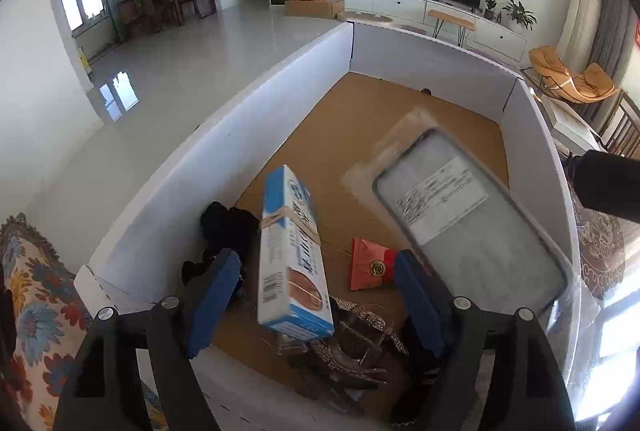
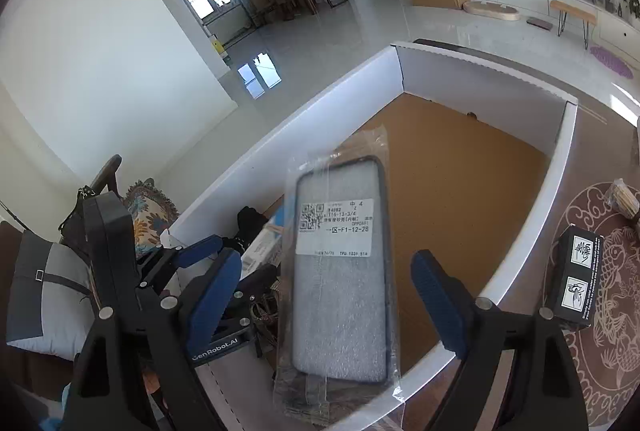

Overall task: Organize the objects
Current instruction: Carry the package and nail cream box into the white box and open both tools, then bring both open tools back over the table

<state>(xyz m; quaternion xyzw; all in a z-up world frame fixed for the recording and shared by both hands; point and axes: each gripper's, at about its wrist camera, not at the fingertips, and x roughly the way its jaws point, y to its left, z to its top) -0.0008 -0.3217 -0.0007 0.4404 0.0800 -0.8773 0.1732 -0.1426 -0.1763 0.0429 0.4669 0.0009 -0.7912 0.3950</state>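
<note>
A white-walled box (image 1: 256, 119) with a brown cardboard floor holds the objects. Both grippers hover over its near end. My left gripper (image 1: 316, 299) is open; a blue-and-white carton (image 1: 290, 255) bound with rubber bands is between its fingers, blurred, not gripped. My right gripper (image 2: 328, 303) is open; a bagged grey phone case (image 2: 340, 271) with a white label is between its fingers, untouched by the pads. The case also shows in the left wrist view (image 1: 460, 219), blurred. A red packet (image 1: 368, 263), a black cloth (image 1: 224, 227) and a rhinestone clasp (image 1: 352, 343) lie on the box floor.
The box (image 2: 472, 71) stands on a brown patterned tablecloth (image 2: 600, 311). A black carton (image 2: 576, 275) and a small bagged item (image 2: 624, 197) lie on the cloth to the right of the box. A floral cushion (image 1: 28, 291) is at the left.
</note>
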